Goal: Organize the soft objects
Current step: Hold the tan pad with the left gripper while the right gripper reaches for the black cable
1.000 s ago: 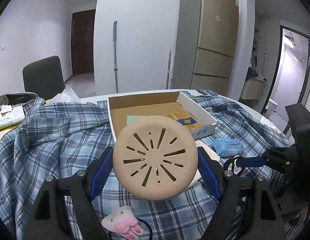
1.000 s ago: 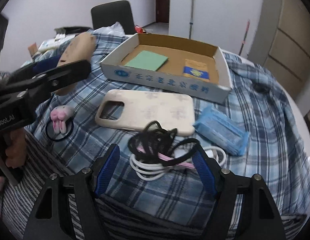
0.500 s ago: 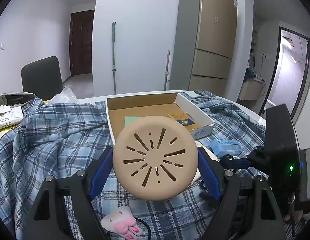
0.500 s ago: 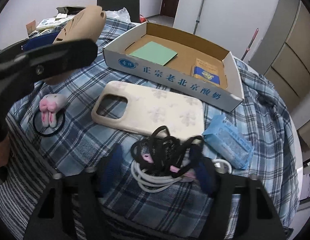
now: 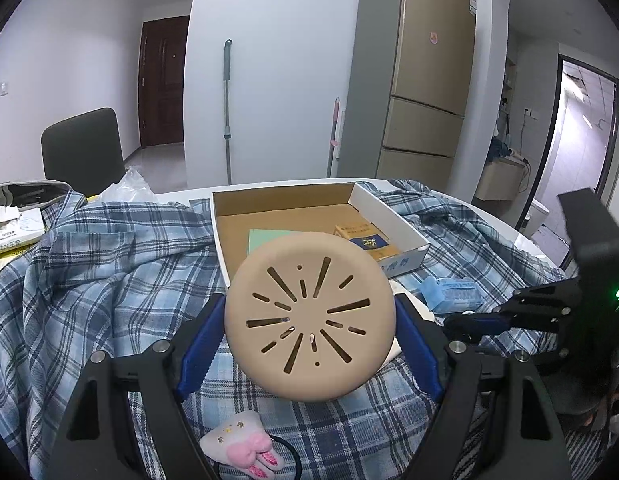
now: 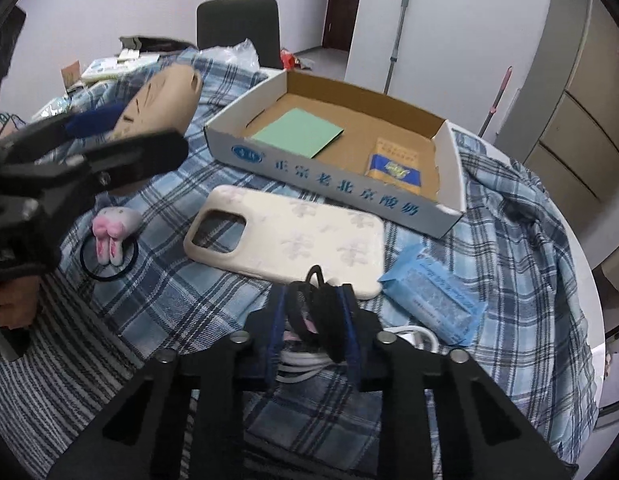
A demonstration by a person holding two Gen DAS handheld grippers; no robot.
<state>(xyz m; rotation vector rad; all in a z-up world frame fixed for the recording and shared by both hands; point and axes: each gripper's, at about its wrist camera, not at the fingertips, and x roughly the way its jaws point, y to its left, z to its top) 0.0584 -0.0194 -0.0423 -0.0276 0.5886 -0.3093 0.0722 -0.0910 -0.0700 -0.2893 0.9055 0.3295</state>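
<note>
My left gripper (image 5: pixel 309 320) is shut on a round tan soft disc (image 5: pixel 309 316) with radial slits, held upright above the plaid cloth; the disc (image 6: pixel 161 100) also shows at the left of the right wrist view. My right gripper (image 6: pixel 312 294) is closing its jaws on a black bundle of hair ties (image 6: pixel 321 316), and the pads press on it from both sides. A white cable (image 6: pixel 417 336) lies under the bundle. From the left wrist view, the right gripper (image 5: pixel 463 322) is low at the right. An open cardboard box (image 6: pixel 329 184) stands behind.
A cream phone case (image 6: pixel 293 236), a blue tissue pack (image 6: pixel 433 292) and a pink bunny hair tie (image 6: pixel 111 232) lie on the plaid shirt (image 6: pixel 509 240). The box holds a green pad (image 6: pixel 299 132) and a yellow-blue packet (image 6: pixel 393 164). A chair (image 5: pixel 83 152) stands behind the table.
The right gripper's jaws have narrowed from wide apart to pressing on the black bundle, squeezing it into a tight clump. The left gripper and its disc stayed still.
</note>
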